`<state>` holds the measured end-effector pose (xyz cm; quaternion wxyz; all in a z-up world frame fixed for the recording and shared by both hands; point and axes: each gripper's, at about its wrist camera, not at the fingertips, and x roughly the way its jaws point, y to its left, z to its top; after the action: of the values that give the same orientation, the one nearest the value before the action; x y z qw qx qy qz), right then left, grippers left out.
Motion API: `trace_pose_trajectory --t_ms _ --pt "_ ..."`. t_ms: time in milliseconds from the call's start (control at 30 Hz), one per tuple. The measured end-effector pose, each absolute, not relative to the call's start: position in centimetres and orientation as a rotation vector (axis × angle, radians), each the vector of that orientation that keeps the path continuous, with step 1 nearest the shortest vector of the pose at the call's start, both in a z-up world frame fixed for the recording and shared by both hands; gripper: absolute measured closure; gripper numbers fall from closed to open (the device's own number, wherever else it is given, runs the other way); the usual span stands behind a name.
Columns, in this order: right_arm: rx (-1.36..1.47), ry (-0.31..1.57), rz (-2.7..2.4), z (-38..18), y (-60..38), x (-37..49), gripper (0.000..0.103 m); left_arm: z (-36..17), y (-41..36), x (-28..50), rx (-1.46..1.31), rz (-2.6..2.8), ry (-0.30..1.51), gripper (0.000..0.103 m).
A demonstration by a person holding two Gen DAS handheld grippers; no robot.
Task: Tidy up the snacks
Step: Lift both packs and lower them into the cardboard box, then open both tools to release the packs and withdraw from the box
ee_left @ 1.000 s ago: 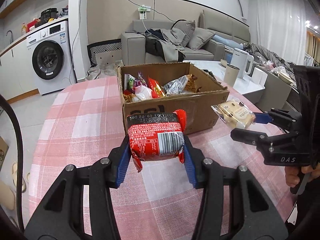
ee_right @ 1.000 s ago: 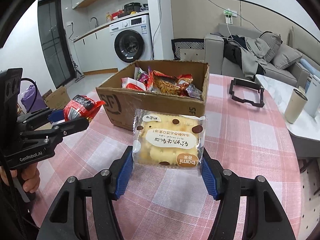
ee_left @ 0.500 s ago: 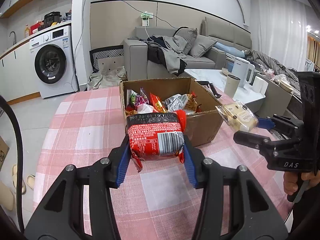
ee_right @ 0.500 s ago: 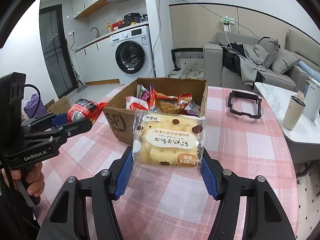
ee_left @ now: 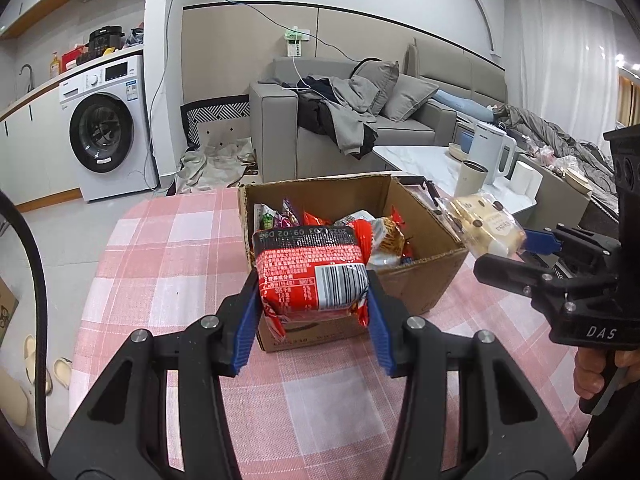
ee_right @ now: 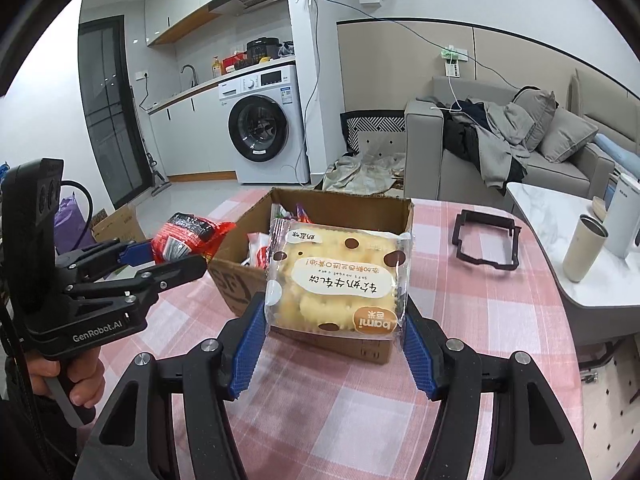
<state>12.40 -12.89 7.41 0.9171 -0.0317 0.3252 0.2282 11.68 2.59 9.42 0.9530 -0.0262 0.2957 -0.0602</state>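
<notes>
My left gripper (ee_left: 312, 316) is shut on a red noodle packet (ee_left: 312, 272) and holds it in the air just before the near wall of the cardboard box (ee_left: 424, 280). The box holds several snack packs. My right gripper (ee_right: 334, 340) is shut on a clear pack of yellow bami cake (ee_right: 336, 276), raised in front of the cardboard box (ee_right: 236, 284). In the left wrist view the cake pack (ee_left: 484, 226) hangs over the box's right corner. In the right wrist view the noodle packet (ee_right: 186, 236) is at the box's left side.
The box stands on a round table with a pink checked cloth (ee_left: 160, 256). A black frame (ee_right: 486, 240) lies on the cloth right of the box. A marble side table with a beige cup (ee_right: 584, 248) and a white kettle (ee_left: 490, 154) stands to the right.
Both grippers have risen with their packs and now look down into the box from higher up. Both grips are unchanged.
</notes>
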Motion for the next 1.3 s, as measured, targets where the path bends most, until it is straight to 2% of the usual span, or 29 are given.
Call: trace_pose_trajectory --t_ms 1300 --pt "-0.019 0.731 0.461 6.6 -9.5 22.6 0.039 6.2 3.2 24.2 -0.058 -0.080 0.668 0.058"
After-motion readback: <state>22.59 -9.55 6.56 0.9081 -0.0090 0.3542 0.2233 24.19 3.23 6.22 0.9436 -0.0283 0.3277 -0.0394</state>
